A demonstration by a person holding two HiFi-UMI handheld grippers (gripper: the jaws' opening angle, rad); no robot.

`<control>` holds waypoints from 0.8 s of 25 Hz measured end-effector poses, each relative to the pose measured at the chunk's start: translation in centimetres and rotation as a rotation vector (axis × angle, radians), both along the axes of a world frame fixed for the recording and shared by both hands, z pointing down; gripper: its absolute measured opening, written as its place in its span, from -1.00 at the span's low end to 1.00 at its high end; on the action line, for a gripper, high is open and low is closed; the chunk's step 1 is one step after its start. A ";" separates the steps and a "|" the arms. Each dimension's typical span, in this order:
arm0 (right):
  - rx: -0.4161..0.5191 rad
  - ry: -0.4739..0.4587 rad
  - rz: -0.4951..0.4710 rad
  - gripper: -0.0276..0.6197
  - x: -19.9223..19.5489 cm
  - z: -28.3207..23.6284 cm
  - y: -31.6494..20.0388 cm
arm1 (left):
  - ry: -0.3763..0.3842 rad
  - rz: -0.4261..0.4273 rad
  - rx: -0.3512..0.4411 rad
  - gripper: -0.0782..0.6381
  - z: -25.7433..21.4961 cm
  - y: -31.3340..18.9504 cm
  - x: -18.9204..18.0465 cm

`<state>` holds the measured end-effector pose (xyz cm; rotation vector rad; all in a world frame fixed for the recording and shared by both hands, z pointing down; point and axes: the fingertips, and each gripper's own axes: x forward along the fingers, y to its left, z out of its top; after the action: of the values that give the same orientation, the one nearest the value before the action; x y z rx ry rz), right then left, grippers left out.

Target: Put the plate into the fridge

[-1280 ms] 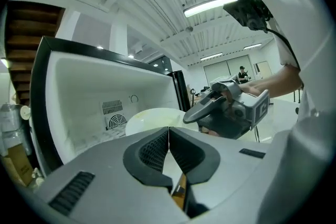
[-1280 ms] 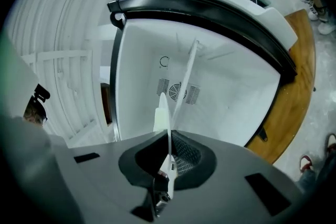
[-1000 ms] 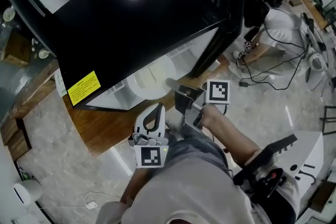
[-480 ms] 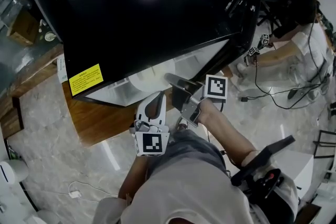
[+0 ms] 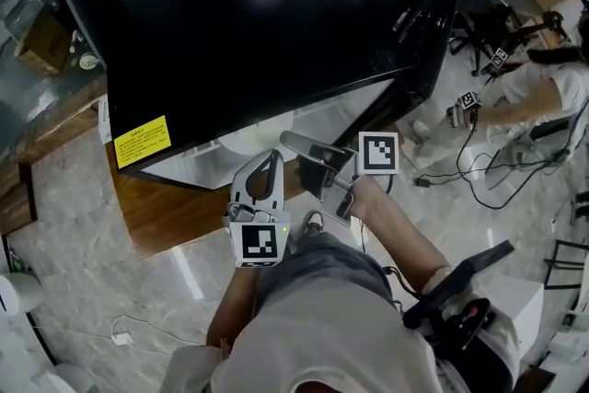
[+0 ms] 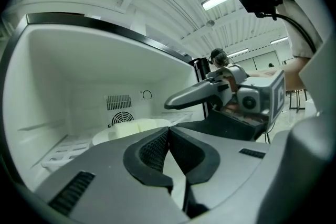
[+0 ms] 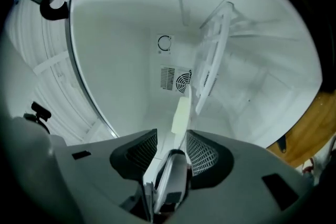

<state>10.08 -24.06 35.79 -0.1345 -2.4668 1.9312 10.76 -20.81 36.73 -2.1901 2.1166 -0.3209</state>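
Black fridge (image 5: 248,23), door open, interior white. Plate (image 6: 113,134) rests inside the fridge, its rim between the right gripper's (image 5: 302,150) opening jaws, pads clear of it. Left gripper (image 5: 269,168): jaws pressed together, empty.

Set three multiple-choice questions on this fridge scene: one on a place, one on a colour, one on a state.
1. Where is the plate relative to the fridge? A on top; B inside; C underneath.
2. What colour is the fridge's outside? A white; B black; C red.
3. How do the left tongs stand? A closed, empty; B wide open; C gripping the plate.
Answers: B, it sits within the white interior; B, its top shows black; A, the jaws meet with nothing between.
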 end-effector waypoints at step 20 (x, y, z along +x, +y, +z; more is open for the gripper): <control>1.269 0.392 0.239 -0.84 -2.0 0.9 -0.3 | 0.020 -0.141 0.038 -0.73 0.4 -0.5 -4.3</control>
<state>8.12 -24.33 36.68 0.4924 -2.8942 0.0790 6.45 -21.30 37.09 -2.0365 2.2739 -0.2676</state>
